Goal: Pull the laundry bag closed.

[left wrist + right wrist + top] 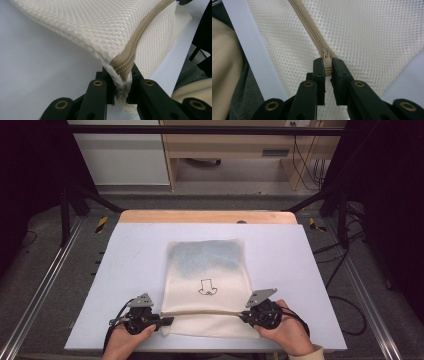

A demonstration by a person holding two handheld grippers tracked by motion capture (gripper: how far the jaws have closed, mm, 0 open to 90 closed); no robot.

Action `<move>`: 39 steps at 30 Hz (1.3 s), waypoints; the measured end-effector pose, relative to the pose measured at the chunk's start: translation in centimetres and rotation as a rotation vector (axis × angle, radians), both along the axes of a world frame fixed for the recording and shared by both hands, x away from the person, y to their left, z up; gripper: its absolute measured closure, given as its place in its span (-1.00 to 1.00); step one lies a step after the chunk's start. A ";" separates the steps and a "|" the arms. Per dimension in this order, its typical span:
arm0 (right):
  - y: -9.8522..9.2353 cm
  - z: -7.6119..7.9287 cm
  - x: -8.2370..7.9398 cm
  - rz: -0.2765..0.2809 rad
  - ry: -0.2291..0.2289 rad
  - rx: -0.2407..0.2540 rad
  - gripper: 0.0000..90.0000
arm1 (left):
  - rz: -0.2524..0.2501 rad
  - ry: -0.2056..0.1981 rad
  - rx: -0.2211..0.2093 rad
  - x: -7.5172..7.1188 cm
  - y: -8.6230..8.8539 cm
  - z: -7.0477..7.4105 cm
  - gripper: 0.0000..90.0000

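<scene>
A cream mesh zip bag [206, 270] with a small black drawing lies on the pale blue table [130, 265]. Its tan zipper [200, 312] runs across the near end, pulled taut between both grippers. My left gripper [167, 321] is shut on the bag's left corner at the zipper's end [122, 67], with bunched mesh between its jaws. At the zipper's right end, my right gripper [246, 315] is shut on the tan zipper pull [327, 67]. The closed zipper [308, 27] stretches away over the mesh [367, 32].
The table's wooden far edge [207, 216] borders a grey floor with a black frame and cables [340, 270]. A light wooden desk [235, 150] stands beyond. Bare table lies left, right and beyond the bag. A person's hands [287, 335] hold both grippers at the near edge.
</scene>
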State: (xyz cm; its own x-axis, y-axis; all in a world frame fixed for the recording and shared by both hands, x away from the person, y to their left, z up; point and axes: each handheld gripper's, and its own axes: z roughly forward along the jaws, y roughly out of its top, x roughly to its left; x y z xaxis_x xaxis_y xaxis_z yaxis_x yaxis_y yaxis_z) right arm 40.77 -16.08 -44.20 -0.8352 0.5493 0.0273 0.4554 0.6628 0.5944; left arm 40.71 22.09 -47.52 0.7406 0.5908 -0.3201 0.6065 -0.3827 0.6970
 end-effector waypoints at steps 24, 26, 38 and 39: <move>-0.4 -0.2 -0.1 -0.013 0.003 -0.006 0.82 | 0.001 -0.001 0.000 0.0 0.0 0.0 0.80; -0.5 -0.2 -0.2 -0.015 0.004 -0.008 0.82 | 0.001 -0.004 0.003 0.0 0.0 0.0 0.80; -0.8 -0.3 -0.2 -0.014 0.001 -0.003 0.82 | 0.001 -0.014 0.004 -0.1 0.0 0.2 0.81; -0.8 -0.3 -0.2 -0.017 0.003 -0.001 0.82 | 0.000 -0.013 0.004 0.0 0.0 0.1 0.81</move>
